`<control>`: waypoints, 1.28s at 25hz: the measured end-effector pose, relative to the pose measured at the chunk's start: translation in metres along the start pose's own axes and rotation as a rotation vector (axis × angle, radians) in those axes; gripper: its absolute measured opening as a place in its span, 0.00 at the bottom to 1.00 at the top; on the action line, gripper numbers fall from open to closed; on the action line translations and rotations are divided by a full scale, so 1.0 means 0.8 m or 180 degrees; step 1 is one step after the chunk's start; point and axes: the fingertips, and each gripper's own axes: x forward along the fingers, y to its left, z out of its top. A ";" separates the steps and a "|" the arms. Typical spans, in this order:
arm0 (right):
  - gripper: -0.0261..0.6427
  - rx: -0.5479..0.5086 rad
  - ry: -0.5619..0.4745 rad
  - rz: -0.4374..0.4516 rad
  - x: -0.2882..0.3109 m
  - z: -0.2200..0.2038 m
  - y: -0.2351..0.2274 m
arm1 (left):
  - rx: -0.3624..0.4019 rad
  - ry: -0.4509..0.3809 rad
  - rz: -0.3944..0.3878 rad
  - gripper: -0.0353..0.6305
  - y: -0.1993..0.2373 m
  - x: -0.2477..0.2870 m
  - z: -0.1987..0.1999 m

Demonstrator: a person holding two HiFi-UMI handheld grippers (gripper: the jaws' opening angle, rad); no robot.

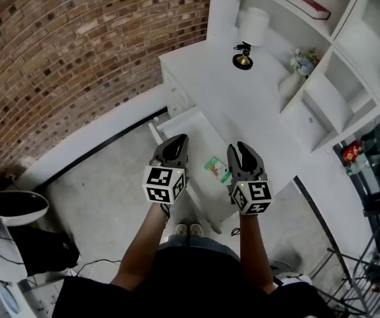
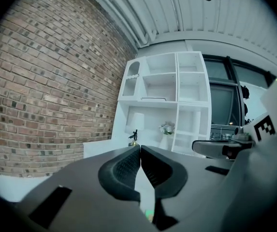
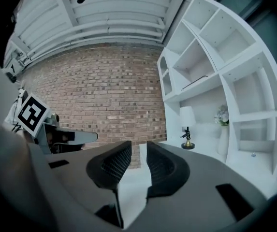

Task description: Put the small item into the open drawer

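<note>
The small item point(image 1: 216, 169), a flat green-and-white packet, lies just below centre in the head view, seemingly on the floor of the open drawer point(image 1: 196, 134) pulled out from the white desk point(image 1: 209, 71). A careless dip could shove it against the drawer wall (or snag the rim). The left hand-held gripper point(image 1: 174, 144) has its jaws together and empty. The right hand-held gripper point(image 1: 244, 150) stands narrowly parted with nothing between. Both hover beside the packet.

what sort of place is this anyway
Probably a home-style study corner, perhaps a staged one: a white desk with a shelf unit and a vase of flowers stands beside a brick wall, on a bare concrete floor.
</note>
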 end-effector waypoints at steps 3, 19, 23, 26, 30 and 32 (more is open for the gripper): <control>0.12 -0.0138 -0.0151 -0.0057 -0.006 0.020 0.005 | 0.0045 -0.0066 -0.0067 0.09 -0.008 -0.006 0.009; 0.04 -0.0114 -0.0310 -0.0280 -0.026 0.029 -0.013 | 0.0162 -0.0211 -0.0083 0.09 -0.016 -0.010 0.025; 0.04 -0.0125 -0.0255 -0.0287 -0.026 0.023 -0.013 | 0.0150 -0.0175 -0.0060 0.09 -0.016 -0.012 0.019; 0.04 -0.0138 -0.0232 -0.0268 -0.026 0.021 -0.012 | 0.0140 -0.0151 -0.0045 0.09 -0.016 -0.012 0.015; 0.04 -0.0103 -0.0191 -0.0235 -0.024 0.018 -0.008 | 0.0127 -0.0137 -0.0032 0.09 -0.013 -0.014 0.012; 0.04 -0.0077 -0.0182 -0.0220 -0.024 0.016 -0.009 | 0.0122 -0.0137 -0.0030 0.09 -0.014 -0.014 0.011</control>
